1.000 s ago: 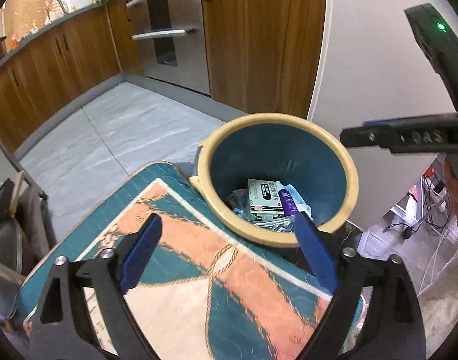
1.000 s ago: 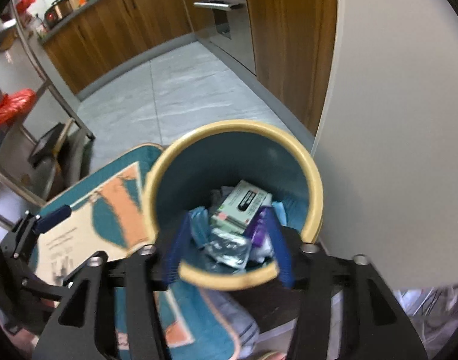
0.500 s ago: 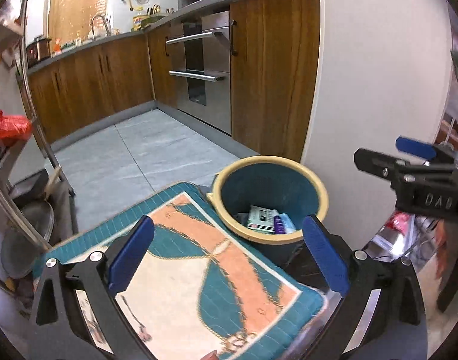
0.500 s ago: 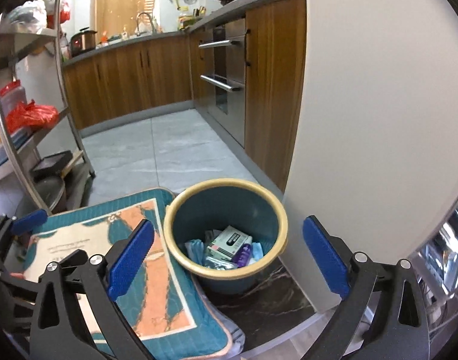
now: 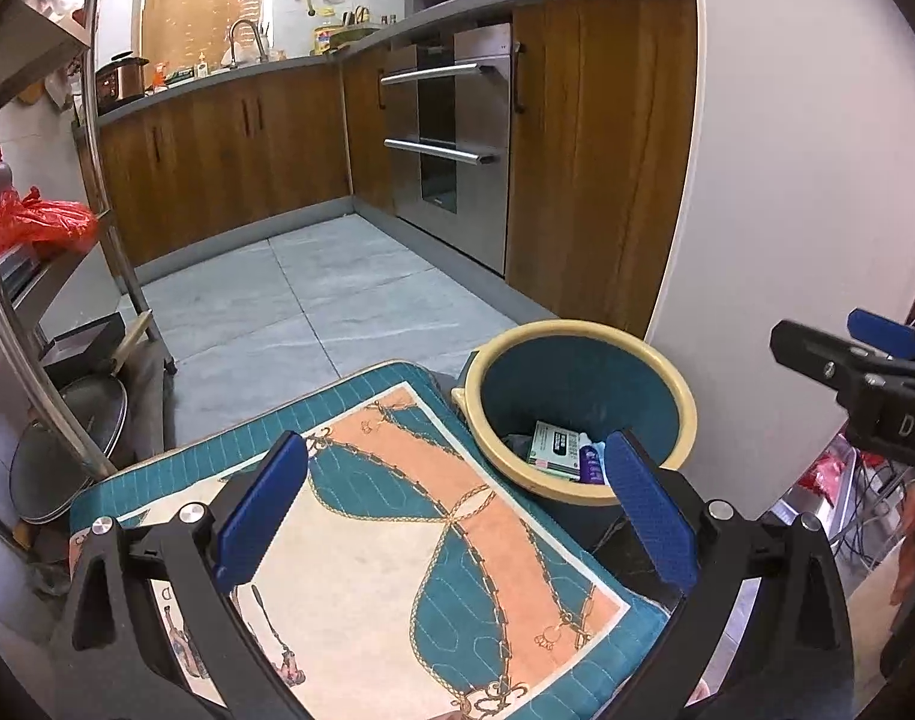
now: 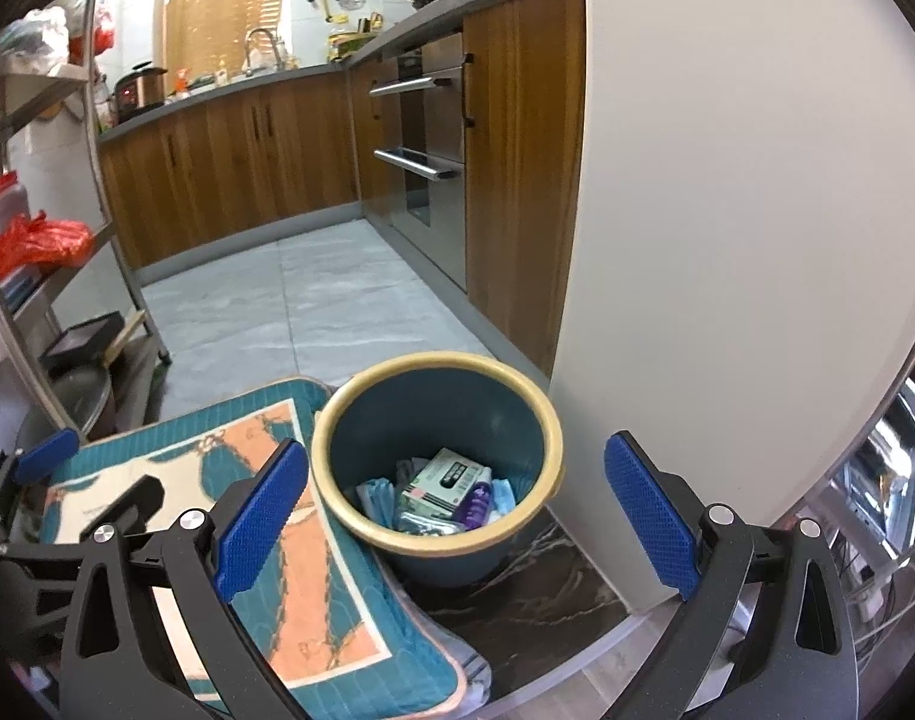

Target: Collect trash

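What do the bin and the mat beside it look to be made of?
Bin: probably moulded plastic, teal with a smooth cream rim, matte and seamless. Mat: quilted fabric, shown by its stitched chain pattern, soft rounded edges and a corner drooping off the ledge in the right wrist view.

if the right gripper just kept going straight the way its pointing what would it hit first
Most likely the trash bin: the open, empty right gripper points at its near rim and the litter inside. Depth is hard to judge through the fisheye, so it might clear the rim and land in the litter.
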{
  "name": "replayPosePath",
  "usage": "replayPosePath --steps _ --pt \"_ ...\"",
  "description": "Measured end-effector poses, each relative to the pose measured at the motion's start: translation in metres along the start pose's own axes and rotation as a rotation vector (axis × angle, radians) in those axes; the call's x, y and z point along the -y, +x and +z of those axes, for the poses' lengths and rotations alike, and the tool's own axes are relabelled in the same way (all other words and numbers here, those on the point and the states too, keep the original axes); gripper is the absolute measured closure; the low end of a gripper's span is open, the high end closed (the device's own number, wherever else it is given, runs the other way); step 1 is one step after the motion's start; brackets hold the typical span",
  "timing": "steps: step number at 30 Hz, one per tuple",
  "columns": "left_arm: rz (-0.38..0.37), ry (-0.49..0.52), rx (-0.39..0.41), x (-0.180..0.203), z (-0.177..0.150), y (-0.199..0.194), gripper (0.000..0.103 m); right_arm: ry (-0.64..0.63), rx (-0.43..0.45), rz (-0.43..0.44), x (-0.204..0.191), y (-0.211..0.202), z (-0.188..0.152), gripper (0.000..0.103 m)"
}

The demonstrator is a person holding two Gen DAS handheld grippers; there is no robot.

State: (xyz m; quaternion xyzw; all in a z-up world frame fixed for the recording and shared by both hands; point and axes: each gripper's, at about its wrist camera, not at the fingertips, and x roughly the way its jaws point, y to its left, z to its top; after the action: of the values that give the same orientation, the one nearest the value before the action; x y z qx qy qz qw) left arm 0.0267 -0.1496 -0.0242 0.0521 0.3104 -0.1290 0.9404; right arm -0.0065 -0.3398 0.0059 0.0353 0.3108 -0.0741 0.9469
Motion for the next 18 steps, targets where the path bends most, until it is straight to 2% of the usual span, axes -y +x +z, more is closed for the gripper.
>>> replayPosePath --steps 18 --pt "0.008 -0.003 -0.023 0.0029 -0.0004 0.0079 0.005 -0.009 0.007 -0.011 0.0019 0.0002 0.0007 0.005"
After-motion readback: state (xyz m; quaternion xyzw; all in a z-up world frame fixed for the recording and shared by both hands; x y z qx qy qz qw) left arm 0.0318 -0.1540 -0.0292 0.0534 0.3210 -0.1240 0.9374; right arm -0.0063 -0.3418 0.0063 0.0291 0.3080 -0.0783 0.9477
